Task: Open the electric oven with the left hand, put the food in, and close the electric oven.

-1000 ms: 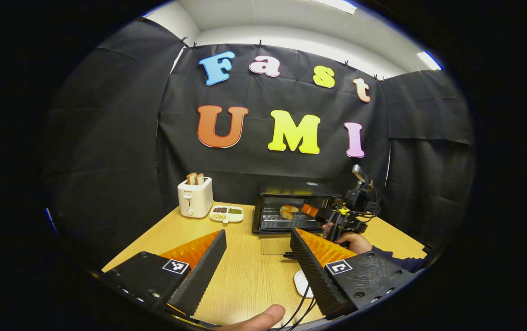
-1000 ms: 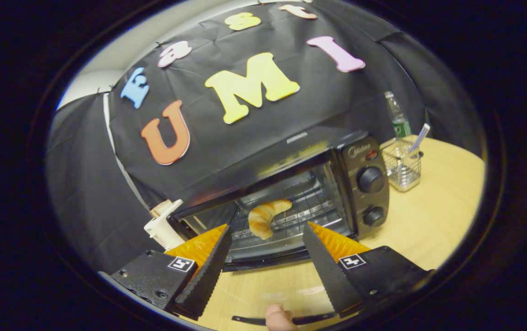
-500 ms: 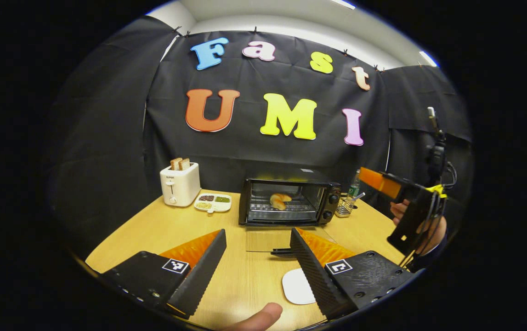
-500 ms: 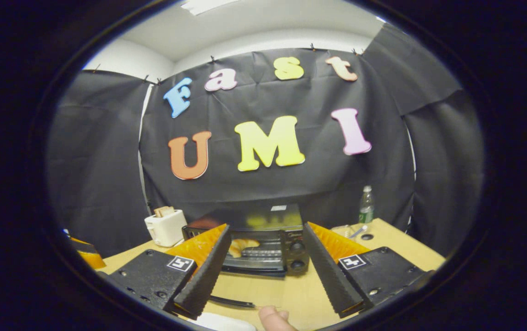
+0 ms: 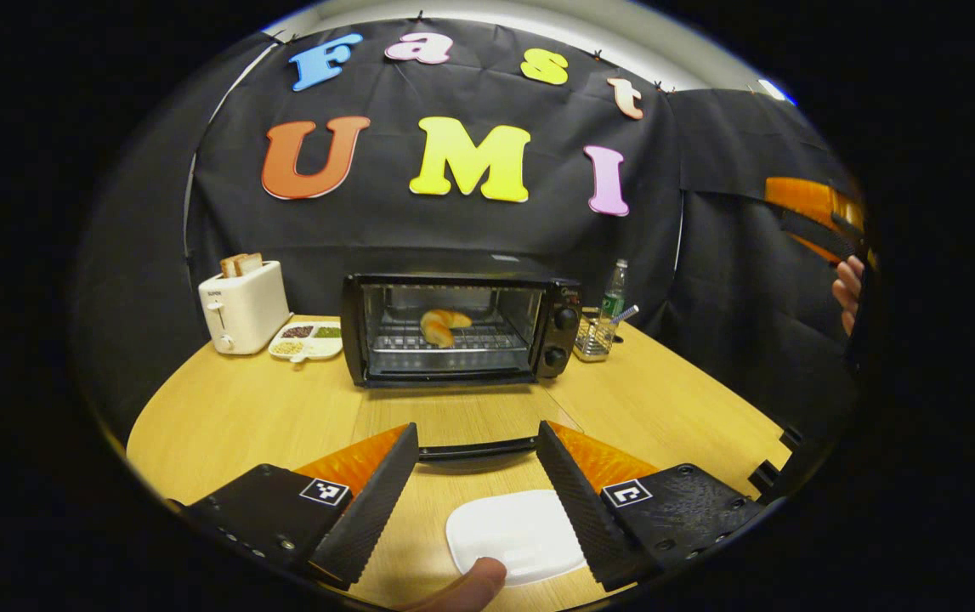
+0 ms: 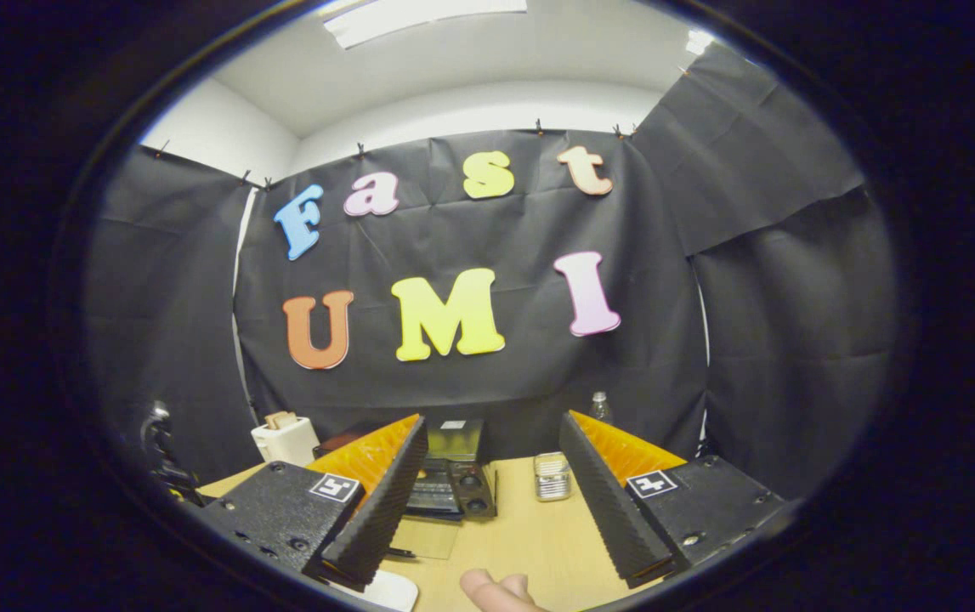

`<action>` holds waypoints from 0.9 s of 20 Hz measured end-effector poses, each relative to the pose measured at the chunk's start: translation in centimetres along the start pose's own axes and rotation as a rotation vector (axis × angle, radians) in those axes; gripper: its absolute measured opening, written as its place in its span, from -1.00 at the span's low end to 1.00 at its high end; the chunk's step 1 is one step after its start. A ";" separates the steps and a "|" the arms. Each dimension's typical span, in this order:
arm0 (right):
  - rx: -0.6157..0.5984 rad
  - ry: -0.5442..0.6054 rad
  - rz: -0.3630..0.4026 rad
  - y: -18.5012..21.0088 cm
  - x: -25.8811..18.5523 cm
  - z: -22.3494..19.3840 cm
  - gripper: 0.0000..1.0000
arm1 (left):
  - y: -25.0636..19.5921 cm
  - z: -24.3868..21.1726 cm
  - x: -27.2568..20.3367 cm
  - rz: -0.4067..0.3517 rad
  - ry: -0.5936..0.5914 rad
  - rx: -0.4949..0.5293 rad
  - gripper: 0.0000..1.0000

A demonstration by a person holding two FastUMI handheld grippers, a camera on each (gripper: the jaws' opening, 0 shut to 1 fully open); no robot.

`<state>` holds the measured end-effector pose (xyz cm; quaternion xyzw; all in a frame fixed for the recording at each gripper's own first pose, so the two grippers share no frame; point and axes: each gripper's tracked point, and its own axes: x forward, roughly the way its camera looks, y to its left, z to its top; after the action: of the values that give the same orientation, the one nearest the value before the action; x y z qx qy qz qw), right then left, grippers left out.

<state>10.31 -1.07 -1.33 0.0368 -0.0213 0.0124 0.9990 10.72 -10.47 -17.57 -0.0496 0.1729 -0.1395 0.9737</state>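
A black electric oven [image 5: 461, 327] stands at the table's back with its glass door [image 5: 466, 408] folded down flat. On the rack inside lies a croissant [image 5: 444, 325]. My left gripper [image 5: 477, 429] is open just in front of the door, and the door handle [image 5: 477, 448] lies across the gap between its fingers. Held up high at the right by a hand [image 5: 847, 293], the right gripper [image 5: 819, 212] is well away from the oven. In the right gripper view that gripper [image 6: 493, 421] is open and holds nothing, and the oven [image 6: 457, 484] sits low, partly behind one finger.
A white toaster [image 5: 240, 306] with toast and a divided snack tray [image 5: 307, 338] stand left of the oven. A wire basket [image 5: 596, 336] and a bottle [image 5: 615, 293] stand to its right. A white plate [image 5: 514, 535] lies on the wooden table [image 5: 223, 416] below my left gripper.
The right gripper drew back from the oven mouth and rose to the right, leaving the croissant on the rack. The left gripper came closer to the open door's handle.
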 end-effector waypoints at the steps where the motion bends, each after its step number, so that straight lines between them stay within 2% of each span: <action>1: -0.015 -0.013 -0.012 -0.8 -0.7 0.5 0.97 | -0.2 -1.4 1.1 -0.002 0.046 -0.007 0.85; 8: -0.070 -0.023 -0.047 -4.6 -2.2 0.1 1.00 | -0.8 -6.6 5.6 0.056 0.222 -0.002 0.86; 15: -0.044 0.010 -0.041 -6.9 -0.7 -1.4 1.00 | 0.0 -7.4 7.6 0.101 0.275 -0.020 0.87; 18: -0.040 0.022 -0.039 -7.2 -0.1 -1.9 0.92 | 0.1 -7.2 7.9 0.103 0.295 -0.045 0.84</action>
<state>10.50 -8.14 -3.76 0.0170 -0.0098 -0.0070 0.9998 15.35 -13.03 -26.92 -0.0415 0.3192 -0.0914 0.9423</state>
